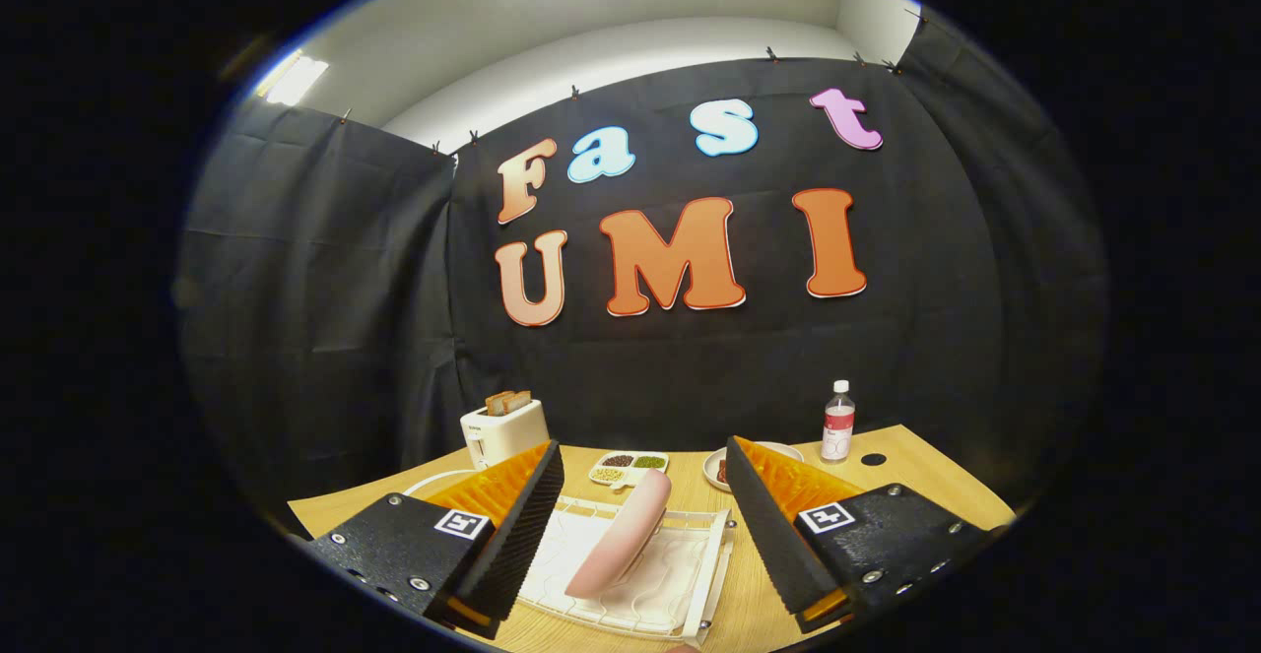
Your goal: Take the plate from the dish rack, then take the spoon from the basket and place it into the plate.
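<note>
1. While the hand-held gripper (645, 535) hangs above the near part of the light wooden table (916, 471), its two fingers stand wide apart and press on nothing.
2. Between the fingers, just ahead and below, lies a white wire dish rack (680, 594) with a white quilted liner.
3. Standing on edge in that rack is a pale pink plate (621, 535), seen edge-on and leaning to the far right; it touches neither finger.
4. Beyond the rack, in the gap between the fingertips, sits a small white divided dish (630, 466) holding dark, green and pale beans in separate compartments.
5. Farther left stands a white toaster (502, 431) with two brown bread slices (507, 401) poking up from its slots.
6. Right of the divided dish, partly hidden behind the right finger, is a white bowl-like dish (717, 466); what it holds I cannot tell.
7. Far right stands an upright clear plastic bottle (837, 424) with a white cap and a red label, and just right of it a small dark round spot (873, 459) marks the tabletop.
8. A thin white curved rim (433, 481) shows by the left finger, near the toaster.
</note>
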A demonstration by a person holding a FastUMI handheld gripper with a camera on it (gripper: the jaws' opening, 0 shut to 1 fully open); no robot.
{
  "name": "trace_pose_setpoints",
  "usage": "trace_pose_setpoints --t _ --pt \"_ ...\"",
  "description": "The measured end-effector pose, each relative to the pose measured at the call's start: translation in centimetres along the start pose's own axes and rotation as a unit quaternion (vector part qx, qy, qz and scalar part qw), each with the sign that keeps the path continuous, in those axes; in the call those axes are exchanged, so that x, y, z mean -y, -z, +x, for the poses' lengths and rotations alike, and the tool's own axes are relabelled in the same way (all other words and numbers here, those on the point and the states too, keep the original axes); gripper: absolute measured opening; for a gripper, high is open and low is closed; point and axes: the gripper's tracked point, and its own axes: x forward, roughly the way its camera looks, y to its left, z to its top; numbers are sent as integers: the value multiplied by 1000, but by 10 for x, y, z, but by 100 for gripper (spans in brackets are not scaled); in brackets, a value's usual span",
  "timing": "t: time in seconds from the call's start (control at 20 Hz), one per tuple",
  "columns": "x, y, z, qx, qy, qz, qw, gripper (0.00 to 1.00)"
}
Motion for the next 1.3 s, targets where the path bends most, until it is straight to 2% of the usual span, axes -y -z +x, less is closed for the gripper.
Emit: trace_pose_setpoints --t 0.3,0.5,0.7,1.1,1.15,1.3 --pt "2 32 24 -101 -4 -3 995 98" --pt "-7 45 43 -176 -15 33 984 98" --pt "-7 58 63 -246 -4 41 968 98" --pt "-13 91 91 -382 19 34 923 88" --pt "-13 97 93 -398 23 29 916 84" --pt "-13 114 95 -447 37 37 893 84"
